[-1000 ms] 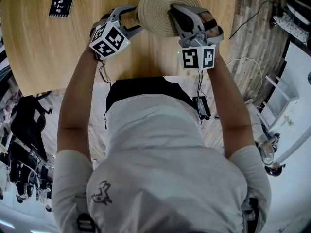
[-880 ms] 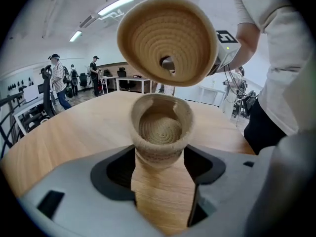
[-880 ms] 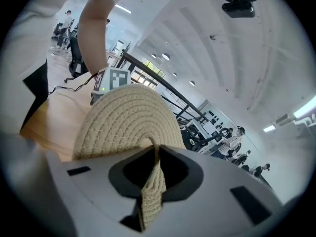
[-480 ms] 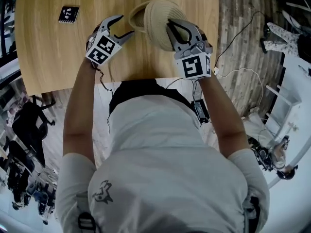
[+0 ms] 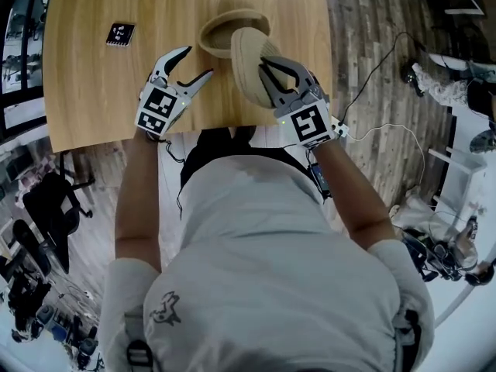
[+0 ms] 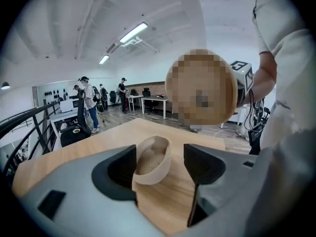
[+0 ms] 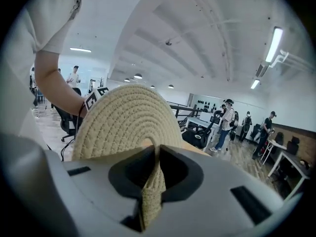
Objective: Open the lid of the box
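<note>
Right gripper (image 7: 157,154) pinches the rim of the lid (image 5: 246,56). Lid is round, beige coiled-rope weave, held up on edge, off the box (image 5: 219,37). Box has the same weave, open, shallow, round, and sits on wooden table (image 5: 93,91). Left gripper (image 5: 196,62) jaws are spread, gripping nothing, near the box.

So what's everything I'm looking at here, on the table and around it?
table: one, light wood, under everything
box: one, beige woven, open, on the table's far side
lid: one, beige woven, off the box, held on edge
marker card: one, black, table's far left
cable: one, white, on the floor at right
bystanders: several, far across the room
left hand-held gripper: one, grey, open, empty
right hand-held gripper: one, grey, shut on the lid
</note>
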{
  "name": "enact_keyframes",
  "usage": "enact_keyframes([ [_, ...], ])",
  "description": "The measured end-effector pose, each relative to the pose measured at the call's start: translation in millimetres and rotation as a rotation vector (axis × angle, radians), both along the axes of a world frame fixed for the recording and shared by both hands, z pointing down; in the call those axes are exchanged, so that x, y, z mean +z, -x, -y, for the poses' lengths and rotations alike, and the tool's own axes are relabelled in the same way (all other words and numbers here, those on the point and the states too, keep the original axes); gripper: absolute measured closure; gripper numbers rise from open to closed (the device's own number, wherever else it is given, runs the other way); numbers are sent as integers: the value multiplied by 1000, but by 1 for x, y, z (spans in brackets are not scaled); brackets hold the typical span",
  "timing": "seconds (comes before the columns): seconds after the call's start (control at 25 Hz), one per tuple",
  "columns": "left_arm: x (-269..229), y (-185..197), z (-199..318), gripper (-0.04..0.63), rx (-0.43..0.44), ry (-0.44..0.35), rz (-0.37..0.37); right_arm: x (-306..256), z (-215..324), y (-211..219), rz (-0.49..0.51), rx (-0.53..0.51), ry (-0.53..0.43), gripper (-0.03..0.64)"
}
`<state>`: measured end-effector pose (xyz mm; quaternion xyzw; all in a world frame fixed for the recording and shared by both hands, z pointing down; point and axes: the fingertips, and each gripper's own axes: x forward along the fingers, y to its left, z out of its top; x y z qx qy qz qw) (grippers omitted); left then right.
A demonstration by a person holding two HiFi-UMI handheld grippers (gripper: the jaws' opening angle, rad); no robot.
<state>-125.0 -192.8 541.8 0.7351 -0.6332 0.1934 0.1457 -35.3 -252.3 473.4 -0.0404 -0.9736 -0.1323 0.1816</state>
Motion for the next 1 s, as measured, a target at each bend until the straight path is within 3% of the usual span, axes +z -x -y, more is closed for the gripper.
enact_keyframes([
  [0.16, -42, -34, -1, 295, -49, -85, -57, -19, 2, -33, 38, 8, 72, 580],
  [0.32, -74, -60, -13, 299, -72, -152, -67, -27, -2, -57, 63, 20, 114, 580],
  [0.48, -94, -76, -22, 398, -122, -183, -75, -38, -5, -76, 88, 59, 173, 580],
  [0.72, -115, -86, -41, 553, -201, -231, -60, -63, -19, -87, 158, 37, 191, 580],
  [1.0, -134, -101, -58, 589, -210, -248, -39, -70, -26, -90, 177, 20, 213, 580],
])
